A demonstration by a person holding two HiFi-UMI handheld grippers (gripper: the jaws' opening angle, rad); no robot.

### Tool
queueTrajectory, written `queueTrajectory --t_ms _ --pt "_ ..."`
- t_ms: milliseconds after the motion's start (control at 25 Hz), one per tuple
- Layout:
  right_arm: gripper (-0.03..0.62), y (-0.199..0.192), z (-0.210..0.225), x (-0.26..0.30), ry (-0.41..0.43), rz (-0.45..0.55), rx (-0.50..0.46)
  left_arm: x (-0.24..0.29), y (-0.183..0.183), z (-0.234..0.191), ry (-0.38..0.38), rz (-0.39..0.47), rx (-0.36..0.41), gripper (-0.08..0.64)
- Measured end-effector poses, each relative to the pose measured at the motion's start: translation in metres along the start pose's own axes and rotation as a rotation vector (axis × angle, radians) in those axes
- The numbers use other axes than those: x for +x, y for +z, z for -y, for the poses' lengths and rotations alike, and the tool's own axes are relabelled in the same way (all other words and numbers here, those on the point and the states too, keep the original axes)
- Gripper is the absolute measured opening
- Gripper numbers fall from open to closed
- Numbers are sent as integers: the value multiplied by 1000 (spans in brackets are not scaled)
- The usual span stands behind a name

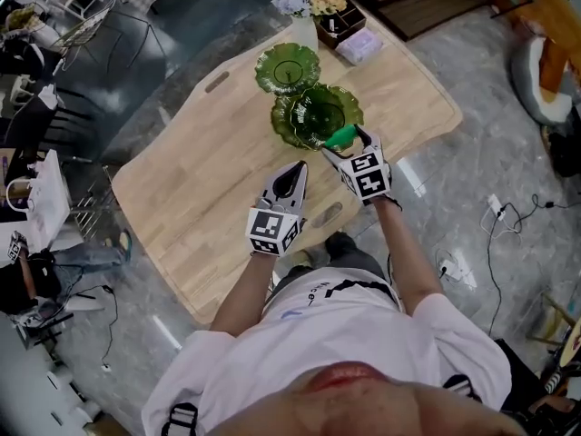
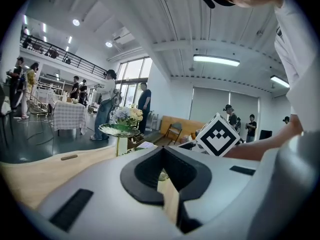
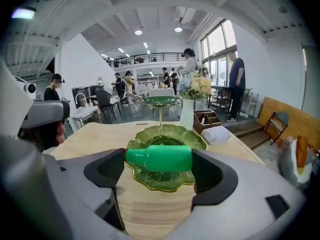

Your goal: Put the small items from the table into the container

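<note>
Bottle (image 3: 159, 158) above lower dish (image 3: 165, 183) on table (image 1: 209, 171); upper dish (image 1: 287, 67) behind it; vase (image 1: 304, 31) farther back.

Centre: table (image 1: 200, 180) was pale wood, matt, faint grain. Upper centre: tiered dish (image 3: 175, 134) looked glassy green, glossy, gilt rim. Middle: bottle (image 3: 160, 159) was smooth green plastic. Right side: floor (image 1: 472, 180) showed polished grey stone. Bottom: shirt (image 1: 363, 334) was white cloth.

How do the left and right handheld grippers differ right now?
The right gripper has its fingers shut on a green plastic bottle lying sideways; the left gripper has its fingers closed on nothing. The right gripper reaches over the green leaf-shaped dish; the left gripper hangs further back, over the bare wooden table. Both carry a cube with square markers.
</note>
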State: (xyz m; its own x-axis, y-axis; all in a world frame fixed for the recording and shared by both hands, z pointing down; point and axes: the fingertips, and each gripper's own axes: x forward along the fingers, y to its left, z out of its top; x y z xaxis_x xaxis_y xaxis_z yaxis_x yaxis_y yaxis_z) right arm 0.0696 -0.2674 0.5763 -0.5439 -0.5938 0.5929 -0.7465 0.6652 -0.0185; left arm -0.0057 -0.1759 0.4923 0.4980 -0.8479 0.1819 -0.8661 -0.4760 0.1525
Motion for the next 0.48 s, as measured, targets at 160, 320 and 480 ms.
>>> queueTrajectory --t_ms 160,320,480 --pt "440 -3 8 17 28 -42 -7 11 1 -10 40 -12 -6 7" --pt "440 -6 15 31 51 -77 -15 23 3 -18 69 -12 -10 8" --pt "442 -2 17 39 78 -85 -36 32 5 -24 91 -15 -17 7"
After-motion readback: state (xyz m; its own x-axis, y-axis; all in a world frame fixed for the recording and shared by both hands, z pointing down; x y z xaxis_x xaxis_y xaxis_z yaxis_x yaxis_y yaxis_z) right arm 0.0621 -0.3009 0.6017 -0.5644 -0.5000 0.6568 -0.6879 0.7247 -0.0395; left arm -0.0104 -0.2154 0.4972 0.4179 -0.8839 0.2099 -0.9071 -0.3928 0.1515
